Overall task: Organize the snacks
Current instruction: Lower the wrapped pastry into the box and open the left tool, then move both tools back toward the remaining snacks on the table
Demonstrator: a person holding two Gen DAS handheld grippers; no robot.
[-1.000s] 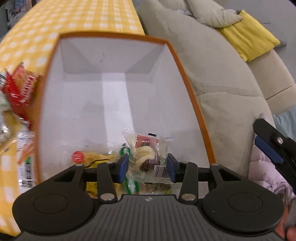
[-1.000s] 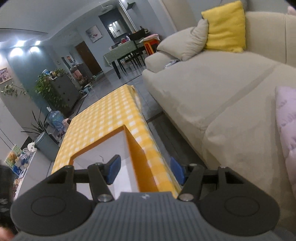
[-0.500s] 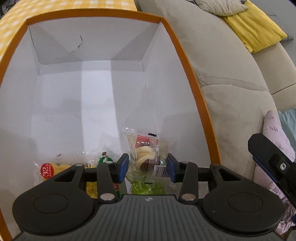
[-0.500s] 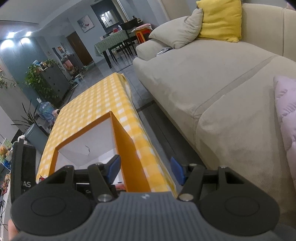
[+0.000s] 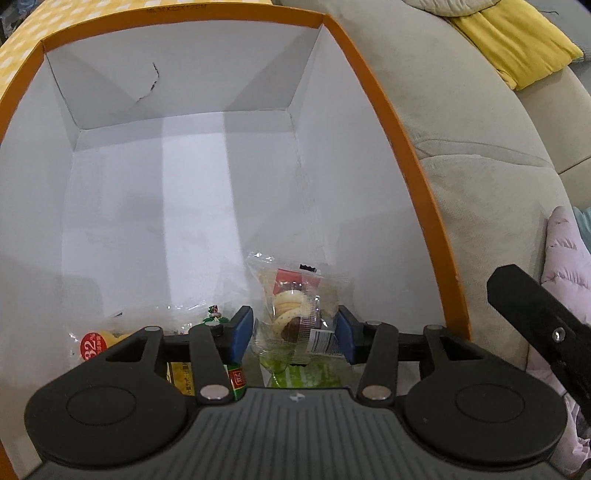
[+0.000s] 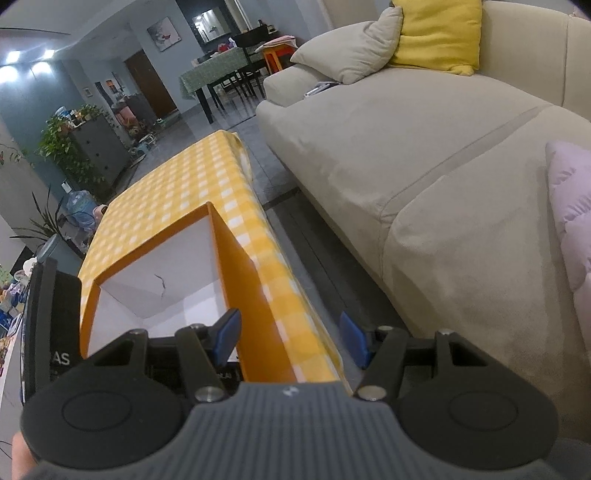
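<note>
My left gripper is inside the orange box with white walls, shut on a clear cookie packet held low over the box floor. Other snack packets lie on the floor under it: a yellow one with a red "32" label at the left and a green one below the cookie packet. My right gripper is open and empty, straddling the box's right wall near the table's edge. The right gripper also shows at the right of the left wrist view.
The box stands on a table with a yellow checked cloth. A beige sofa runs close along the table's right side, with a yellow cushion and a pink padded cloth. A narrow floor strip lies between them.
My left gripper has moved forward and down into the box with the cookie packet. The right gripper has shifted closer to the box's right wall.
</note>
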